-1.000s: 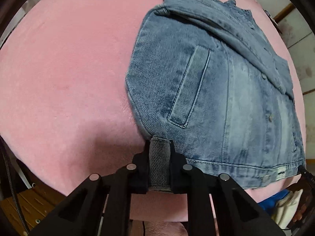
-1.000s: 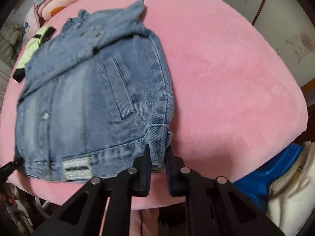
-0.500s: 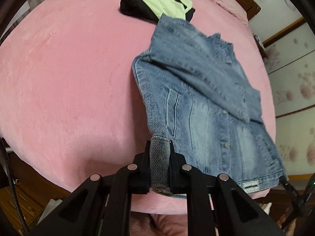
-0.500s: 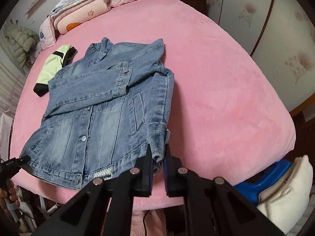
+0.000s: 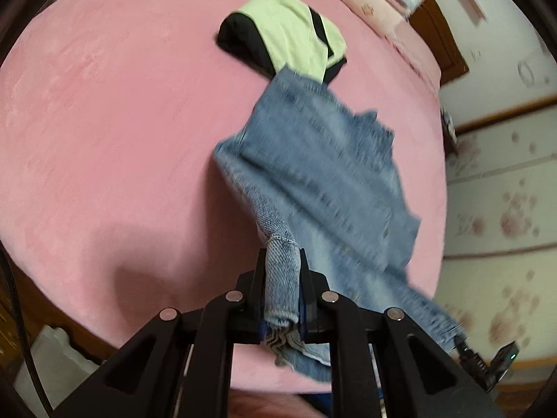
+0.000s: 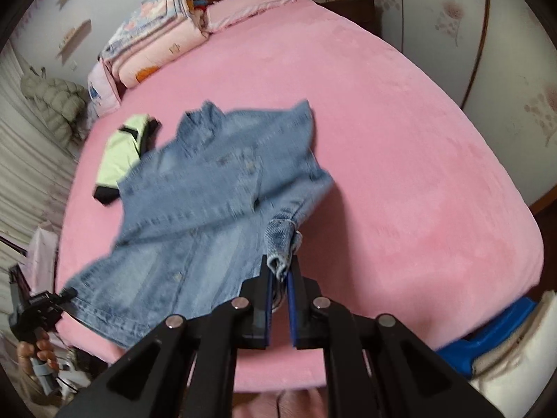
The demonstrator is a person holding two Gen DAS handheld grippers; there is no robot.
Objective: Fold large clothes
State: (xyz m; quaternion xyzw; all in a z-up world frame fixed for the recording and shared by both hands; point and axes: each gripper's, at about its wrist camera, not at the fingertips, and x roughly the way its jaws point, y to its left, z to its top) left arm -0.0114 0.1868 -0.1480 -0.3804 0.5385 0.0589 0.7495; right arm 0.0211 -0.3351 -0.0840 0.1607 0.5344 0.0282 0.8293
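A blue denim jacket (image 5: 323, 181) lies front up on the pink bed (image 5: 104, 139), its hem end lifted and blurred. My left gripper (image 5: 282, 278) is shut on one bottom hem corner. My right gripper (image 6: 278, 271) is shut on the other hem corner, and the jacket (image 6: 209, 202) spreads away from it toward the collar. The left gripper also shows in the right wrist view (image 6: 38, 306) at the far hem corner. The right gripper shows at the low right edge of the left wrist view (image 5: 487, 358).
A folded lime-green and black garment (image 5: 289, 38) lies past the jacket's collar, also in the right wrist view (image 6: 122, 149). Folded quilts and a pillow (image 6: 156, 45) sit at the headboard. A blue and white bag (image 6: 504, 334) is beside the bed's near right corner.
Both grippers have risen and pulled back with the hem corners. The jacket's lower half has lifted off the bed, and more of the room shows.
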